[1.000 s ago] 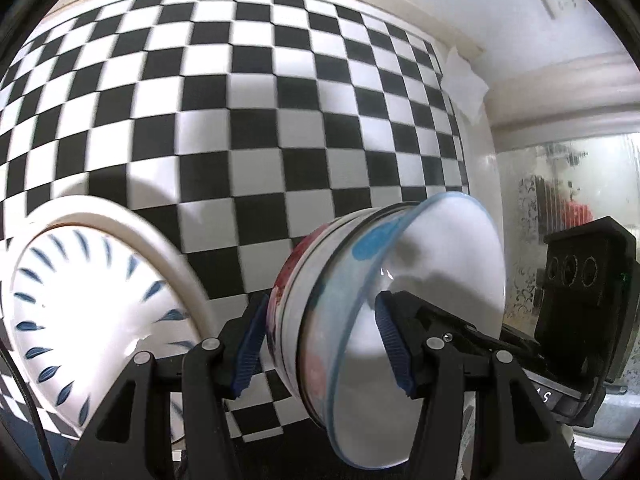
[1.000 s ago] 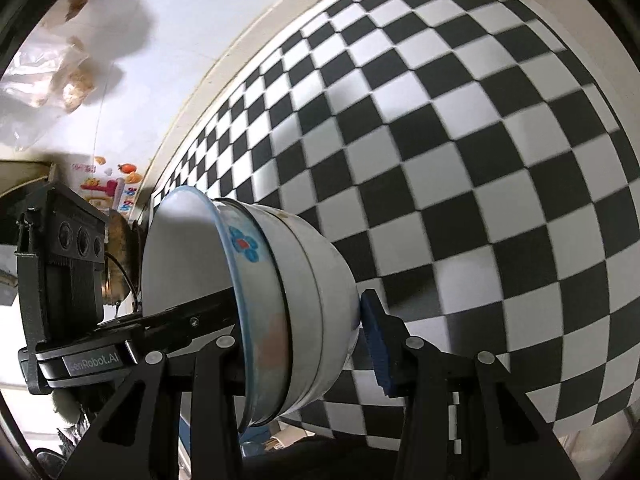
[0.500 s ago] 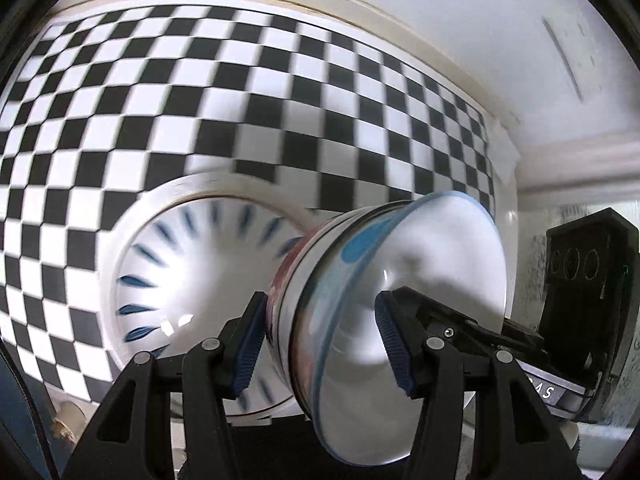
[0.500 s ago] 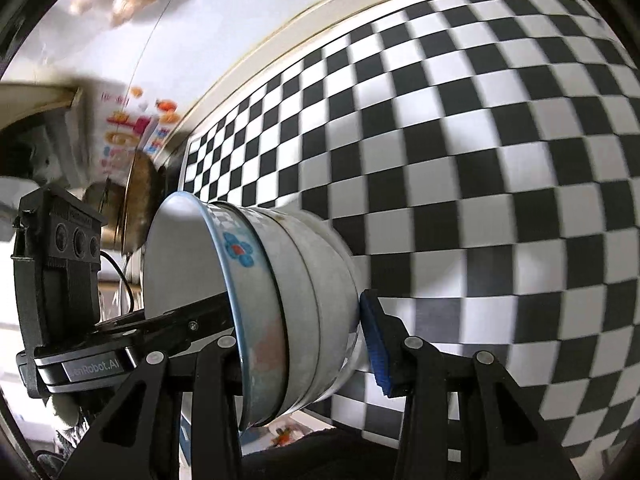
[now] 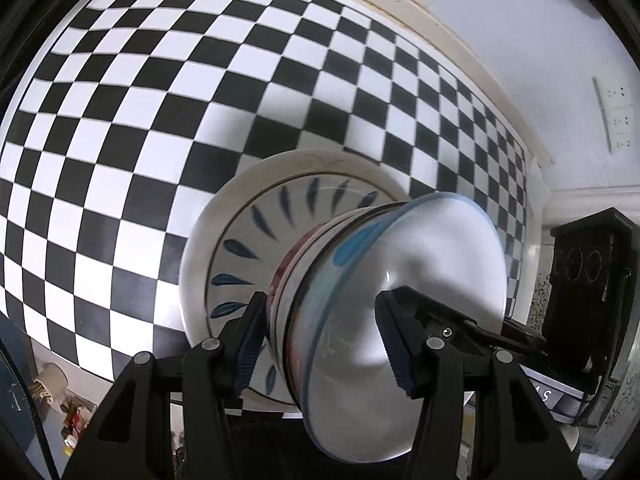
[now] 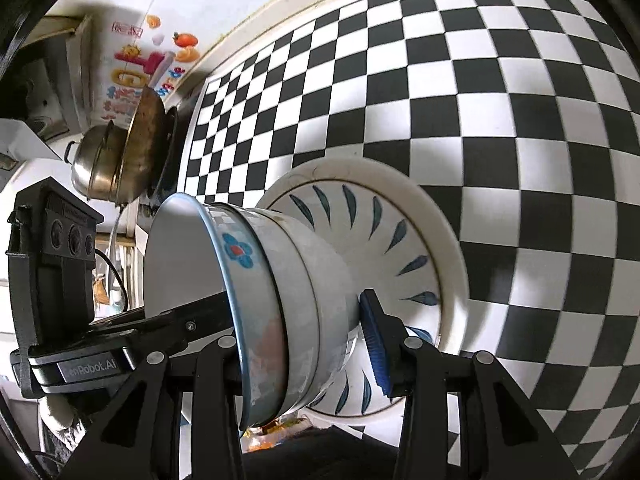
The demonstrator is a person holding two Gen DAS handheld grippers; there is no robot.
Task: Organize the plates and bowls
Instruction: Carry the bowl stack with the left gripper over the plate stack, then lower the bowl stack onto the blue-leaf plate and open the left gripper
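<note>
A stack of nested white bowls (image 5: 360,300) with a blue rim and flower marks is held between both grippers, also seen in the right wrist view (image 6: 280,304). My left gripper (image 5: 324,344) is shut on one side of the stack's rim, my right gripper (image 6: 304,340) on the opposite side. The stack's base hangs right over a white plate with blue leaf marks (image 5: 248,232), also in the right wrist view (image 6: 392,240). The plate lies on the black and white checkered table (image 5: 160,100). Whether the stack touches the plate is hidden.
The checkered table (image 6: 500,100) ends at a white wall (image 5: 500,20) with a socket strip (image 5: 616,116). Metal pots (image 6: 120,156) stand past the table's end. A colourful sticker (image 6: 140,68) is on the wall there.
Both grippers have carried the bowl stack across the table until it is over the leaf-pattern plate, which now sits behind the stack's base. The grips have not changed.
</note>
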